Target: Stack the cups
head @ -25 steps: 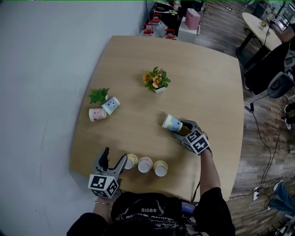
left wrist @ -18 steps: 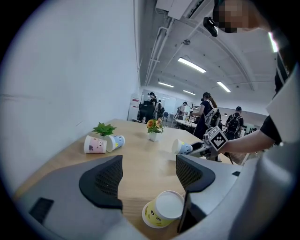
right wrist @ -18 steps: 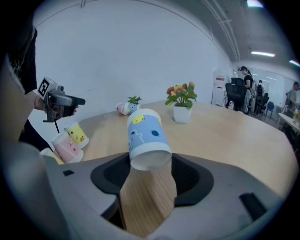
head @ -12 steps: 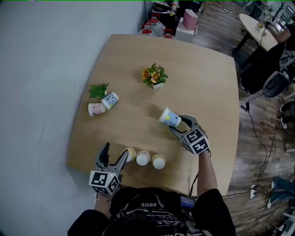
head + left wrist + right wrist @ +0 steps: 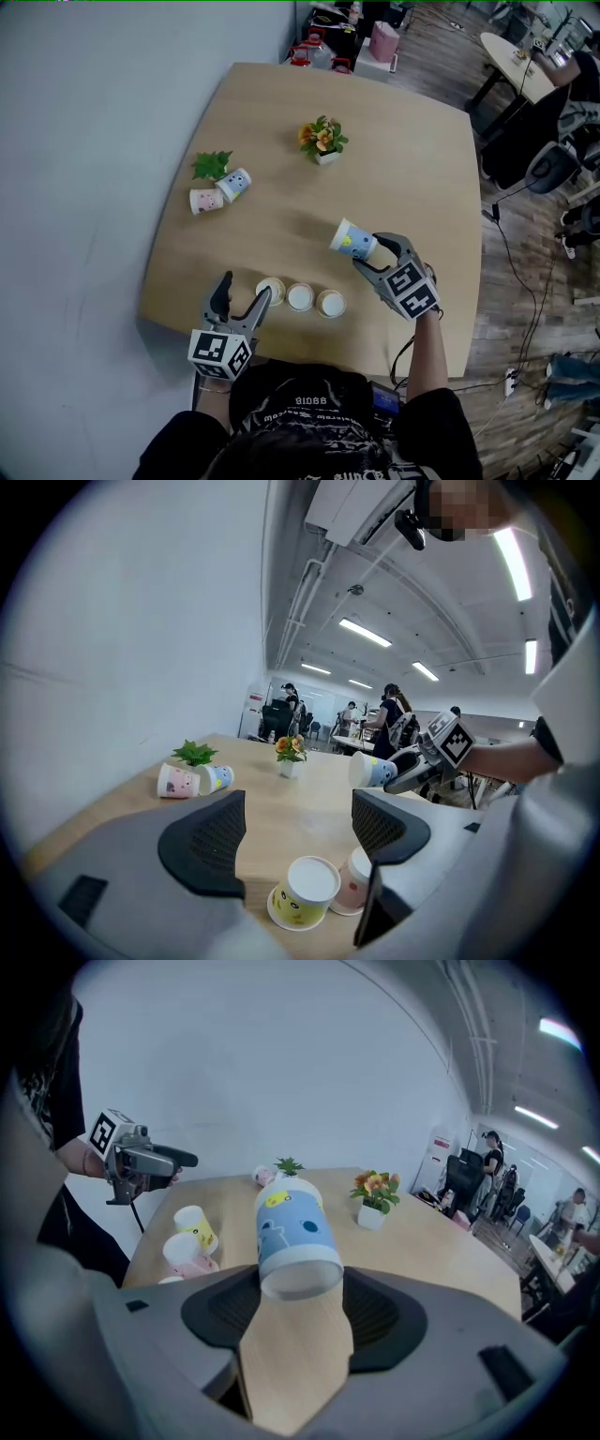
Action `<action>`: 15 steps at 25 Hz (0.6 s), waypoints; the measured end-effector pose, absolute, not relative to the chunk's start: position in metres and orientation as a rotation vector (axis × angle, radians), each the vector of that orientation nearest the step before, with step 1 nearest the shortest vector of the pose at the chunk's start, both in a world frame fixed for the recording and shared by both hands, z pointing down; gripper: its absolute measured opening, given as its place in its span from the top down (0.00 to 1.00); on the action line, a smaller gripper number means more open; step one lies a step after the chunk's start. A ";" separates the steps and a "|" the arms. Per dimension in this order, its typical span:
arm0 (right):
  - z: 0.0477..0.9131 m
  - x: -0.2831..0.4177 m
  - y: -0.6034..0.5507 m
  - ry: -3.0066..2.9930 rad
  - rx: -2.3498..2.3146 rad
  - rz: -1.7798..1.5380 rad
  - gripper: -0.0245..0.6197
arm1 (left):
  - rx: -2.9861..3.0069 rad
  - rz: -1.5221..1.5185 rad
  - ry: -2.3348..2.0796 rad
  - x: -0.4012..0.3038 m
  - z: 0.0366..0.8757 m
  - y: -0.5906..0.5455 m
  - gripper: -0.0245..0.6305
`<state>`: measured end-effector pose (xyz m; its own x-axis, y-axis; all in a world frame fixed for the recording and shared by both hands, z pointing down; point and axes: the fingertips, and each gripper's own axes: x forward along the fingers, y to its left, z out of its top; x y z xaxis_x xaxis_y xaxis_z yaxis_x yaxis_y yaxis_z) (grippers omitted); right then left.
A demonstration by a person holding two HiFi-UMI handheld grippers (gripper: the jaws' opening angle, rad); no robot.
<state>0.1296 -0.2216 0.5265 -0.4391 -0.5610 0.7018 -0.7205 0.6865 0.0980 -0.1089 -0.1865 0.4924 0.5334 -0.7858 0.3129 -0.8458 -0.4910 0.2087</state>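
Right gripper [image 5: 375, 251] higher now, pinching blue cup [image 5: 352, 240]; left gripper [image 5: 244, 290] (spread, empty) beside 3 upside-down cups [image 5: 300, 297], flowerpot [image 5: 323, 142] beyond.

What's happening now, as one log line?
right gripper: shut on blue cup, above table | left gripper: open, empty | three cups: upside down

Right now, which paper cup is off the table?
The blue cup, gripped by the right gripper; the three upside-down cups stand on the table and two sideways cups lie beside the green plant.
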 end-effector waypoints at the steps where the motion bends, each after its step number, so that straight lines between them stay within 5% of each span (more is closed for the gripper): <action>1: 0.521 0.126 -0.216 -2.158 0.971 0.265 0.52 | 2.445 0.238 -1.348 -0.110 0.490 -0.184 0.41; 15: 0.512 0.084 -0.130 -1.835 0.541 0.023 0.53 | 2.497 0.177 -1.294 -0.140 0.485 -0.158 0.41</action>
<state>0.0842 -0.1297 0.5121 -0.2285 -0.3507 0.9082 -0.3733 0.8931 0.2510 -0.1398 -0.1579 0.4852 0.5814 -0.7728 0.2545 -0.8127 -0.5371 0.2257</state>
